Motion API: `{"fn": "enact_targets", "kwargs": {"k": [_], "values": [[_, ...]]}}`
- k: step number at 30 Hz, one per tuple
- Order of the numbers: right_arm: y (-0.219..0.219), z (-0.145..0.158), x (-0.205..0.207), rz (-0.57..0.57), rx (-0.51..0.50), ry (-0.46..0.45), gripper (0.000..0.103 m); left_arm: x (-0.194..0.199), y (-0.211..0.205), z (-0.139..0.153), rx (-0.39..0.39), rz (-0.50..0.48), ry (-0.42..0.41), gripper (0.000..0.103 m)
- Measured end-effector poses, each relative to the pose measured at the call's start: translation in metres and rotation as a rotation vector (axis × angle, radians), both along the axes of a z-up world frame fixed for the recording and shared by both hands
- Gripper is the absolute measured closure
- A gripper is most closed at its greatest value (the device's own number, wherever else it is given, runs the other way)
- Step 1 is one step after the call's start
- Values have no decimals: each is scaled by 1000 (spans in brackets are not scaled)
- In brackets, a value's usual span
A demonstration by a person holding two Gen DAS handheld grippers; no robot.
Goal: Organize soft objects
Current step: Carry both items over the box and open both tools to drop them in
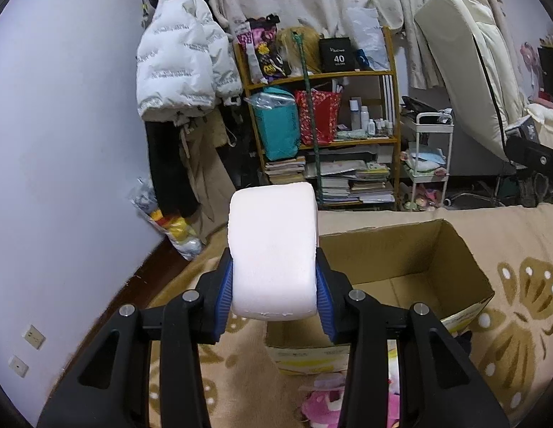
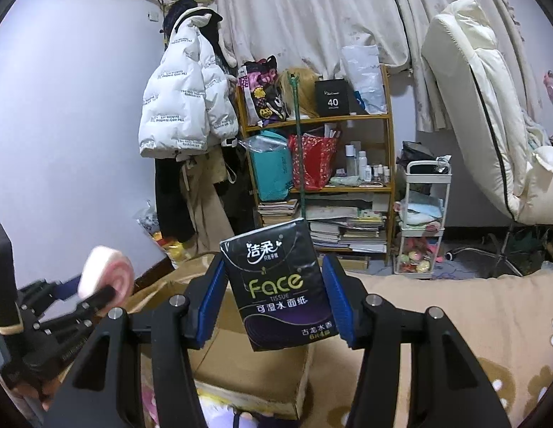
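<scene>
My left gripper [image 1: 273, 285] is shut on a pale pink toilet paper roll [image 1: 273, 249] and holds it in the air, just left of an open cardboard box [image 1: 401, 253] on the floral blanket. My right gripper [image 2: 275, 296] is shut on a black "Face" tissue pack [image 2: 282, 290], upright, above the same box [image 2: 241, 353]. The left gripper with its roll [image 2: 105, 274] also shows at the left of the right wrist view.
A pink plush toy [image 1: 326, 399] lies on the beige floral blanket [image 1: 519, 285] in front of the box. Behind stand a wooden shelf [image 1: 323, 114] full of bags and books, a white cart [image 1: 430, 164], a hanging white jacket [image 1: 180, 53] and a leaning mattress [image 1: 465, 60].
</scene>
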State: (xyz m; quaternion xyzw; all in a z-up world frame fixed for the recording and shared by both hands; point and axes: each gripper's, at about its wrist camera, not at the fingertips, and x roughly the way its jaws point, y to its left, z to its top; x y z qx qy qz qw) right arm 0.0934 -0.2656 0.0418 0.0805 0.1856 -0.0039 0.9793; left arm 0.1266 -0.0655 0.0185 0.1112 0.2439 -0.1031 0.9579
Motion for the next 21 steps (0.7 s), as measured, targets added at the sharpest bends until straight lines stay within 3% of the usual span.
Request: {"fn": "enact_targets", "kwargs": {"k": [11, 14, 21], "values": [[6, -41, 23, 56, 47, 71, 47, 21, -14, -31, -16, -22, 97, 63], [9, -58, 36, 88, 52, 141, 63, 29, -18, -43, -6, -16, 133, 62], [1, -81, 42, 85, 76, 206, 63, 35, -23, -62, 19, -18, 182, 56]]}}
